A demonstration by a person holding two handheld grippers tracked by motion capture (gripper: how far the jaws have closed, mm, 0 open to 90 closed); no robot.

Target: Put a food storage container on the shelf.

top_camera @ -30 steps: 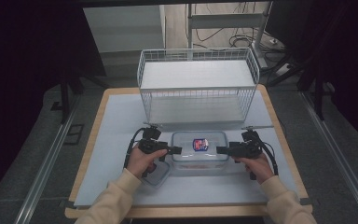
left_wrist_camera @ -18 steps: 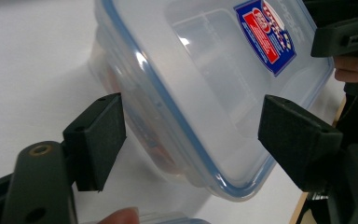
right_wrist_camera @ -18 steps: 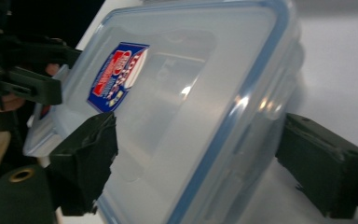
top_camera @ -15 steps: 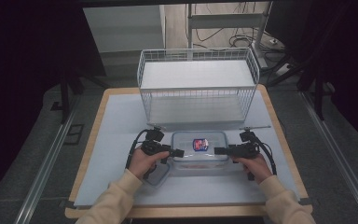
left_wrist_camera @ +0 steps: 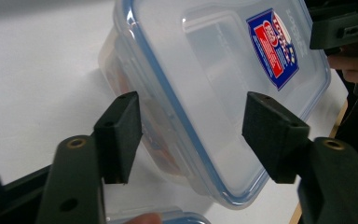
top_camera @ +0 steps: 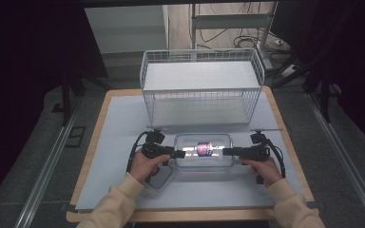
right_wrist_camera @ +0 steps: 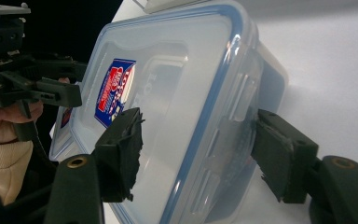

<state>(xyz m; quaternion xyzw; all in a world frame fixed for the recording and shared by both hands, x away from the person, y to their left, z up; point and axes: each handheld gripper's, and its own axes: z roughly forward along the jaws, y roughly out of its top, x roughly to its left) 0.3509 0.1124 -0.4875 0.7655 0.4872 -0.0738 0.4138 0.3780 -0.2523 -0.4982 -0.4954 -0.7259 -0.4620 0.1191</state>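
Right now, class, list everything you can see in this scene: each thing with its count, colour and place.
Food container: one, clear plastic with blue-edged lid and a red-and-blue label, near middle of the table, between the grippers.
Wire basket: one, white, far side of the table.
Table mat: one, pale blue-grey, on a wooden tabletop.
Left hand-held gripper: one, black, jaws just closing across the container's left end.
Right hand-held gripper: one, black, jaws just closing across its right end.
Sleeves: two, cream, bottom.

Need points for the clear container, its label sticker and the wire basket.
clear container (top_camera: 203, 164), high view, bare lid below the sticker.
label sticker (left_wrist_camera: 273, 46), left gripper view, middle of the red and blue print.
wire basket (top_camera: 199, 101), high view, front wire wall.
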